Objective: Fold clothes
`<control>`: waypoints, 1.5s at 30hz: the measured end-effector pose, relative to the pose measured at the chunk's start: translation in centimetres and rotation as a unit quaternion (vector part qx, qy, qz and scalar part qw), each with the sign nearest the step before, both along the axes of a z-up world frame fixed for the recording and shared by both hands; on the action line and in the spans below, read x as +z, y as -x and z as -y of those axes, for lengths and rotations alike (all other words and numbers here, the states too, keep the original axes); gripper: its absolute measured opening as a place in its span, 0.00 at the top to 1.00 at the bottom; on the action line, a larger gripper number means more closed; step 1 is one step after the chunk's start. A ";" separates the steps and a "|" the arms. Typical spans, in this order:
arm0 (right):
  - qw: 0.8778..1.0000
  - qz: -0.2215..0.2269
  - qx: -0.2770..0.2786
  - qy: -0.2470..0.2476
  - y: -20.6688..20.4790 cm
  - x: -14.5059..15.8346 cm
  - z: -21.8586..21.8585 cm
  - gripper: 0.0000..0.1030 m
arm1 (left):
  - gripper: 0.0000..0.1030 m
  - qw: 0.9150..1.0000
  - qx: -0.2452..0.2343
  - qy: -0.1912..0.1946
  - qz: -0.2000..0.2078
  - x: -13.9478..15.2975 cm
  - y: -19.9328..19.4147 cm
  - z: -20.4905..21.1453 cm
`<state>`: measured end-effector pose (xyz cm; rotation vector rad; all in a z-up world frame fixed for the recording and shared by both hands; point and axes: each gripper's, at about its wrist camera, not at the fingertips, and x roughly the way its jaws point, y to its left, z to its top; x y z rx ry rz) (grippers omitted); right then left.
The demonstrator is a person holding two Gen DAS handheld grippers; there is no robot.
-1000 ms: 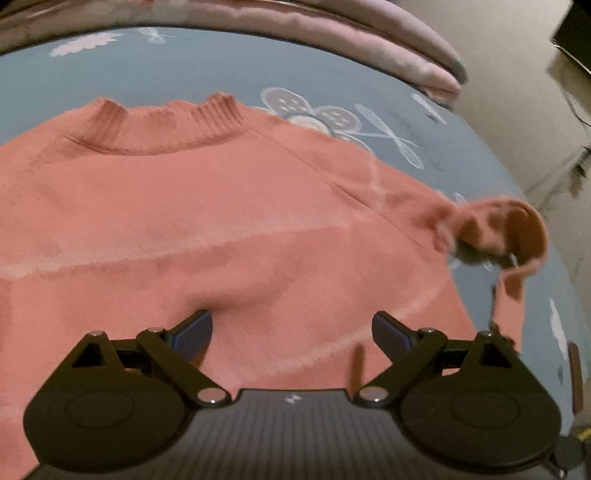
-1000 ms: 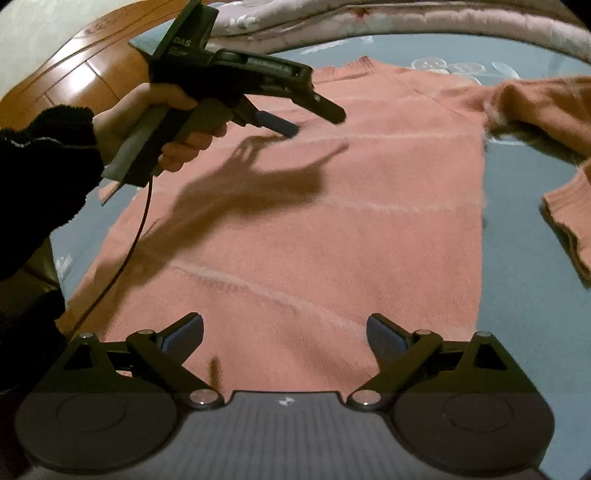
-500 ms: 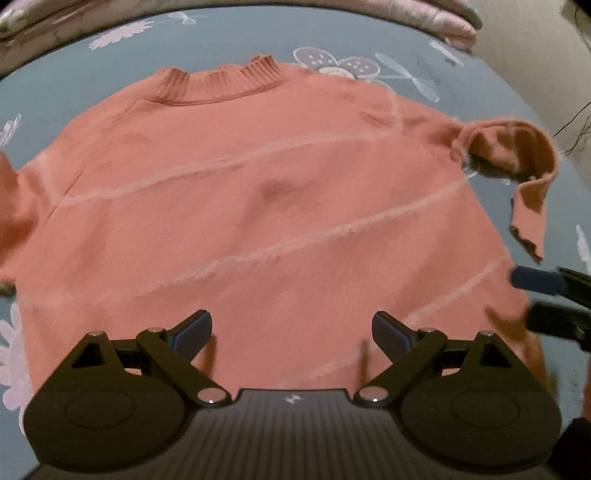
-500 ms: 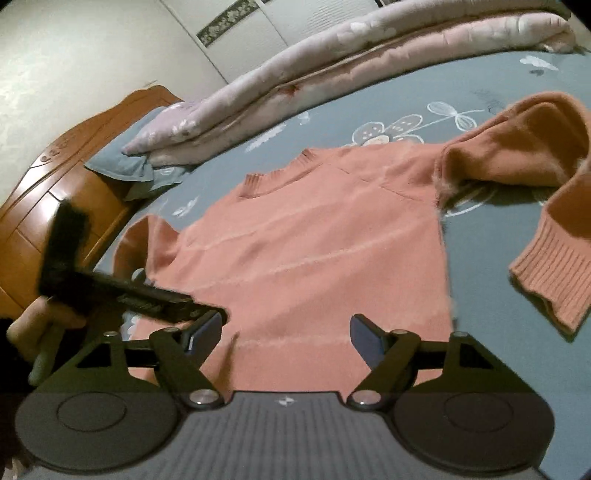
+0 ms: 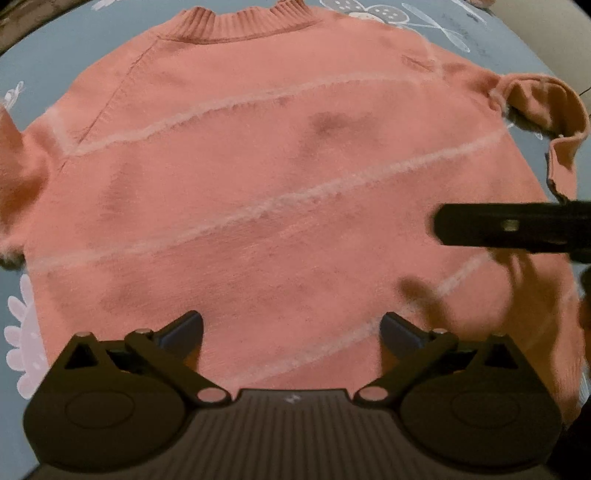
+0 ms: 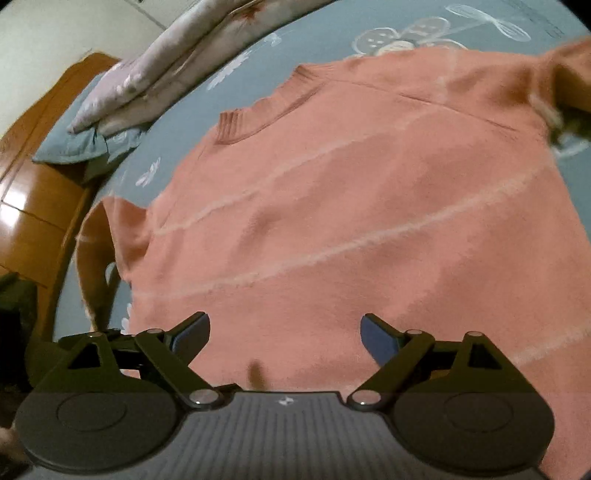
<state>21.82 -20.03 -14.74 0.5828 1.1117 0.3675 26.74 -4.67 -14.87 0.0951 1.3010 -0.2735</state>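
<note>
A salmon-pink sweater (image 5: 280, 192) with pale diagonal stripes lies flat on a blue flowered bedsheet (image 5: 461, 33), its ribbed collar (image 5: 240, 26) at the far side. One sleeve (image 5: 546, 110) is curled up at the right, and the other sleeve (image 6: 99, 251) is bunched at the left. My left gripper (image 5: 291, 328) hovers over the sweater's near part. Its jaws are opening and nothing is between them. My right gripper (image 6: 284, 332) also hovers above the hem, jaws opening and empty. A dark finger (image 5: 498, 225) of the right gripper reaches in from the right in the left wrist view.
A rolled quilt (image 6: 166, 66) and a blue pillow (image 6: 74, 147) lie along the head of the bed. A wooden headboard (image 6: 29, 184) stands at the left. Bare sheet (image 6: 535, 22) shows beyond the collar.
The left view has drawn back and tipped down, so the whole sweater shows. The right gripper has swung in from the right over the sweater's lower part and rolled.
</note>
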 end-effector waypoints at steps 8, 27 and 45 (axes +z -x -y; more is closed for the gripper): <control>0.998 -0.017 0.000 0.054 4.7 0.6 5.1 0.09 | 0.01 1.000 0.006 -0.001 -0.003 -0.1 -0.3 0.4; 0.924 0.111 0.207 0.301 5.9 0.0 -2.6 0.00 | 0.01 1.000 0.022 0.005 0.011 -0.6 -1.6 -1.2; 0.904 0.166 0.295 0.263 14.7 4.0 -0.3 0.18 | 0.01 0.998 -0.052 0.027 0.017 2.8 4.5 -1.7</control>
